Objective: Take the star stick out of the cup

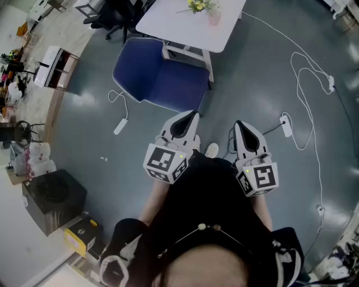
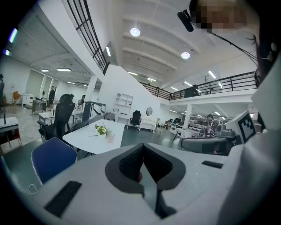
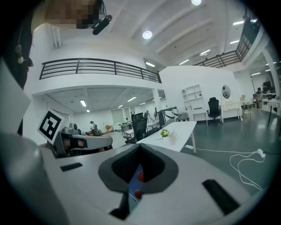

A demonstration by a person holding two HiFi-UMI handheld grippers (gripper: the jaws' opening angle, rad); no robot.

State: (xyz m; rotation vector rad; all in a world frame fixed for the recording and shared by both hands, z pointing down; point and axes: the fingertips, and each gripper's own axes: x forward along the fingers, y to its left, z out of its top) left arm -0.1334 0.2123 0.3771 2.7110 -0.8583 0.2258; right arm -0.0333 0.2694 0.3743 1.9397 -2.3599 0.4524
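Observation:
A small pale cup (image 1: 213, 17) stands on the white table (image 1: 185, 25) far ahead of me, with a yellow-green sprig (image 1: 199, 5) beside or in it. At this distance I cannot make out a star stick. The cup (image 2: 110, 137) also shows in the left gripper view, and the cup (image 3: 172, 139) shows in the right gripper view. My left gripper (image 1: 191, 114) and right gripper (image 1: 238, 124) are held close to my body above the floor and point towards the table. Both are shut and hold nothing. In their own views the left gripper (image 2: 142, 147) and right gripper (image 3: 139, 147) show their jaws meeting.
A blue chair (image 1: 157, 75) stands between me and the table. White cables (image 1: 305, 84) and a power strip (image 1: 286, 126) lie on the grey floor to the right. A black box (image 1: 53, 196) sits at the lower left and black office chairs (image 1: 115, 14) stand at the back.

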